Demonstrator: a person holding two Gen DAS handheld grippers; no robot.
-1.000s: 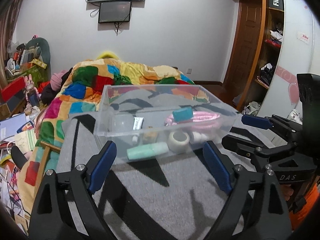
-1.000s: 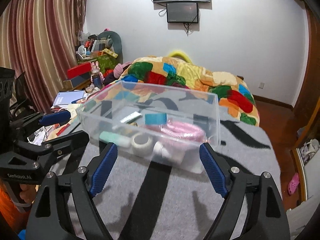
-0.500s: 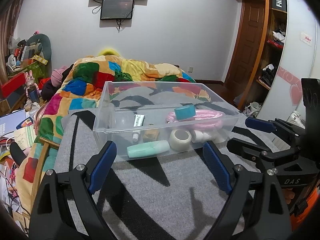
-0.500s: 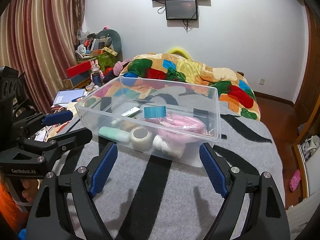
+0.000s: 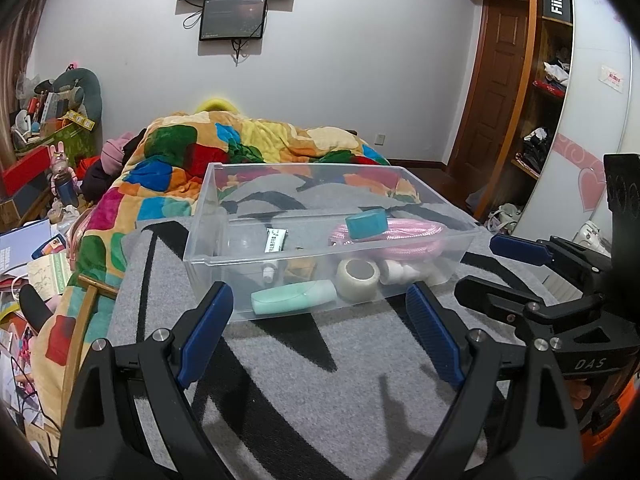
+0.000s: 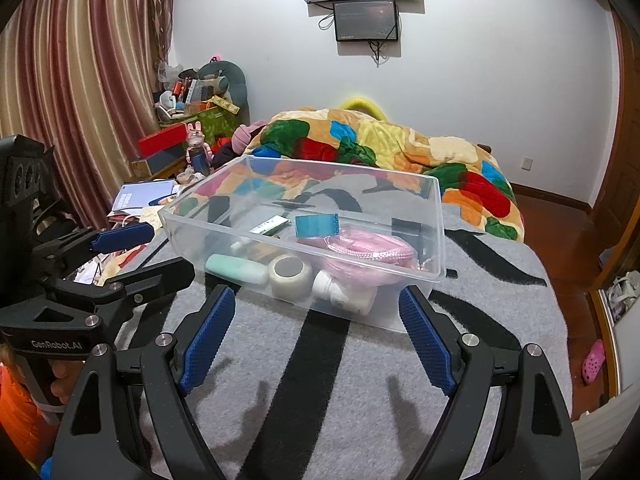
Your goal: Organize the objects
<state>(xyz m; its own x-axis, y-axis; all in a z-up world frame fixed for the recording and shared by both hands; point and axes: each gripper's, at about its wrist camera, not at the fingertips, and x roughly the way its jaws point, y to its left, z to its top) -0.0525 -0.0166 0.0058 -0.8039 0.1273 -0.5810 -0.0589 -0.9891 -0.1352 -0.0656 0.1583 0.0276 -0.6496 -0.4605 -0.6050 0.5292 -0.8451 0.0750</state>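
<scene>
I see the clear plastic storage bin point(image 5: 420, 204) sitting on the grey blanket with black stripes point(image 5: 360, 392), ahead of both tools. My left gripper point(image 5: 320, 328) is spread wide and holds nothing; my right gripper point(image 6: 316, 330) is likewise spread and empty. Inside the bin lie a mint-green tube point(image 5: 294, 298), a roll of translucent tape point(image 5: 357, 279), a coiled pink cord point(image 5: 388, 236), a teal rectangular block point(image 5: 367, 222) resting on the cord, and a small white tube with dark print point(image 5: 274, 242).

Only my right view shows the white bottle's point(image 6: 346, 294) shape clearly, and the striped curtain point(image 6: 80, 80); only my left shows the wooden door point(image 5: 492, 92) and shelves.

The bin's near wall stands just beyond my left fingertips point(image 5: 206, 320). Bare blanket lies between the bin and both tools, and to the bin's right in my right view.
</scene>
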